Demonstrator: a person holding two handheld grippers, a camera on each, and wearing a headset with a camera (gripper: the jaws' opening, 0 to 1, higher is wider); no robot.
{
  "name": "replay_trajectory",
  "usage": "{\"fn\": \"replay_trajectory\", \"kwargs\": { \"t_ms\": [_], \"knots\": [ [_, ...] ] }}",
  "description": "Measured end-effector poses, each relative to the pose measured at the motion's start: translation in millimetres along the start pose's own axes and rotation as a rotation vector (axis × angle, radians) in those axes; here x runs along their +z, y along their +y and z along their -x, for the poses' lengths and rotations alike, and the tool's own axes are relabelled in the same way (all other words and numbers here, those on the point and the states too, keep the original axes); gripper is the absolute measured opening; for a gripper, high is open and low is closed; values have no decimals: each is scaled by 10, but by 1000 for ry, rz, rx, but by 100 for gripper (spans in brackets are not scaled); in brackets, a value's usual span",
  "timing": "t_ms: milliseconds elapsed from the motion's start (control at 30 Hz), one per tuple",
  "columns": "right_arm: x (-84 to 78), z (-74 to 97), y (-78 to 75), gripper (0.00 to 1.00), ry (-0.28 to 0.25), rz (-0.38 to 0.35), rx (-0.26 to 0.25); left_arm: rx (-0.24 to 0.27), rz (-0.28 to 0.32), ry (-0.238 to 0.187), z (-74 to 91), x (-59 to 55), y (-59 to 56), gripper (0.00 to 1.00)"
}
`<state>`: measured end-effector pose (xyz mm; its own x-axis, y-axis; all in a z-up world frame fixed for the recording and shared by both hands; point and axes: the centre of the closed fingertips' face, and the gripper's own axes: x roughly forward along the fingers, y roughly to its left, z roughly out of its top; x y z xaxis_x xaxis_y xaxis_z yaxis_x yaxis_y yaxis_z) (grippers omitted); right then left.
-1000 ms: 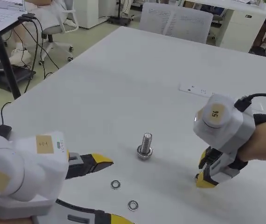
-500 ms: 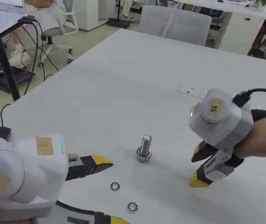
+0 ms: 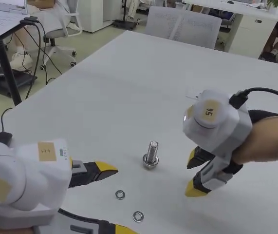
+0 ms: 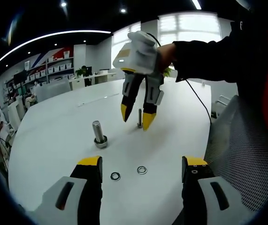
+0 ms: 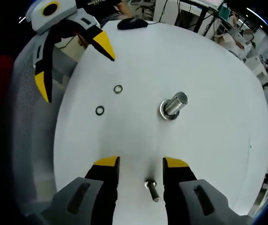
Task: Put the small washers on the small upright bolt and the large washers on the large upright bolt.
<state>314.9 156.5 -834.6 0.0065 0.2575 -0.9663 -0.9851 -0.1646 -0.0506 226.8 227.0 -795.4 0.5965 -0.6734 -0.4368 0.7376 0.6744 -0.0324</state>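
Left gripper [image 3: 117,199]: hangs low over the white table [image 3: 129,87], jaws spread wide, grips nothing. Two loose washers [image 3: 120,195] [image 3: 138,216]: lie flat on the table, just ahead of those jaw tips. Large upright bolt [image 3: 151,155]: stands near, beyond the washers. Right gripper [image 5: 141,162]: points down at the table, jaws moderately parted, empty. Small upright bolt [image 5: 151,189]: stands in the gap between the right jaws; contact with either jaw cannot be told.

left tongs [image 3: 119,198]: white body, yellow tips | right tongs [image 3: 192,174]: same, yellow sticker [image 3: 208,112], black cable [image 3: 265,91] | dark sleeve [image 4: 204,51]
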Motion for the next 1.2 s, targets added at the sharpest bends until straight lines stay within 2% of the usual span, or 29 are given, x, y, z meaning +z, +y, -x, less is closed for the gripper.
{"fn": "replay_trajectory", "kwargs": {
  "t_ms": [400, 767, 1033, 1200],
  "knots": [
    [329, -122, 330, 37, 7, 118, 55, 1, -1, -3, 2, 0, 0, 68],
    [539, -262, 593, 35, 8, 184, 106, 1, -1, -4, 1, 0, -2, 68],
    [632, -354, 682, 31, 5, 205, 133, 5, -4, -4, 5, 6, 1, 68],
    [626, -427, 708, 29, 17, 209, 146, 6, -8, 2, 7, -2, 1, 68]
  ]
}}
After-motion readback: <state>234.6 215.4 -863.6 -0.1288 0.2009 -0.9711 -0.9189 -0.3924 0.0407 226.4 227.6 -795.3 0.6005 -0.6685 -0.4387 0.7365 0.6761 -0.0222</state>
